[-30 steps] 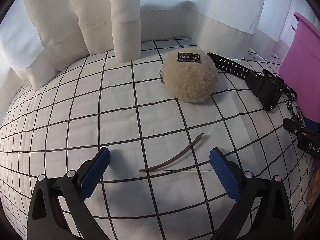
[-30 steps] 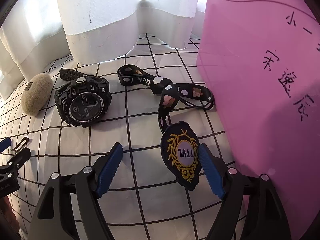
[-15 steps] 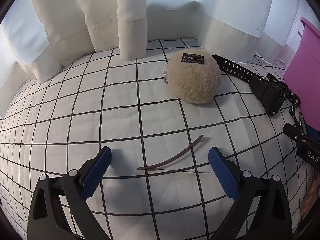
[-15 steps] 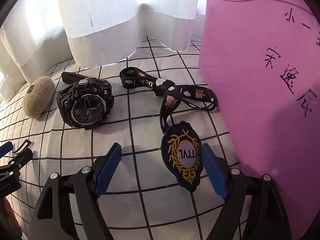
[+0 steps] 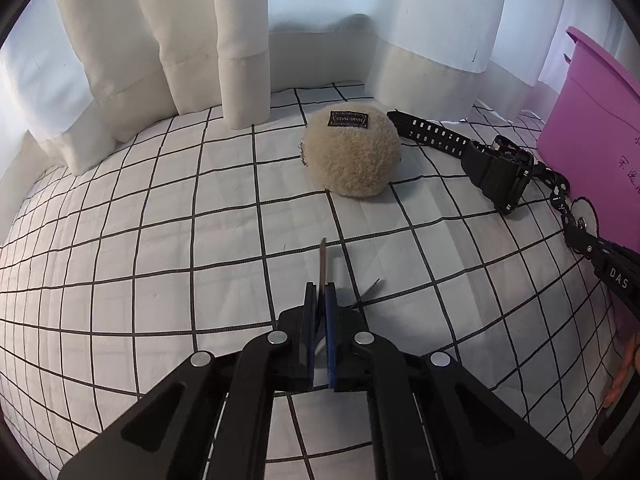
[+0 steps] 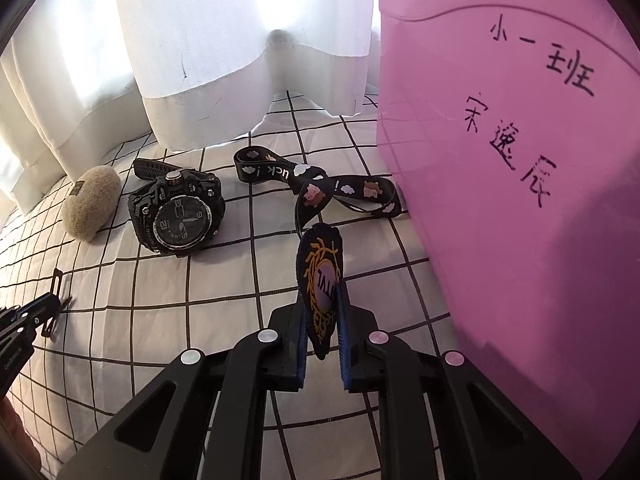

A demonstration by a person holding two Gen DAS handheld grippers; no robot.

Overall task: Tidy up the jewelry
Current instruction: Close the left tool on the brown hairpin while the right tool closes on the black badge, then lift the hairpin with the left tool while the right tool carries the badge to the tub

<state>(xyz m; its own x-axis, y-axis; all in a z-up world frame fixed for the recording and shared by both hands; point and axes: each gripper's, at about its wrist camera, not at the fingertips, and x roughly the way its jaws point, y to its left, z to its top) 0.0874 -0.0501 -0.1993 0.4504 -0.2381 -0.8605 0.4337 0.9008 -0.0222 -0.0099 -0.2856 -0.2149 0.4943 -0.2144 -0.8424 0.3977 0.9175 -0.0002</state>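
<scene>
In the left wrist view my left gripper [image 5: 320, 294] is shut on a thin brown hair clip [image 5: 322, 258]; its jaws are closing tight, and the clip sticks out forward from between the blue pads. In the right wrist view my right gripper [image 6: 322, 308] is closing on a black badge with gold stitching [image 6: 322, 276], which stands on edge between the pads. The badge hangs on a black cartoon lanyard [image 6: 340, 190] that trails along the checked sheet [image 6: 224, 280]. My left gripper [image 6: 30, 316] shows at the left edge with the clip [image 6: 56, 280].
A black sports watch [image 6: 176, 216] and a fluffy beige pouch [image 6: 90, 208] lie beyond the grippers. The same pouch [image 5: 352, 152] and watch [image 5: 496, 172] show in the left view. A pink bin [image 6: 520, 200] stands close on the right. White curtains [image 5: 160, 40] hang behind.
Both grippers went from wide open to shut. The left closed on the hair clip, turning it on edge. The right closed on the badge, which now stands up between the pads.
</scene>
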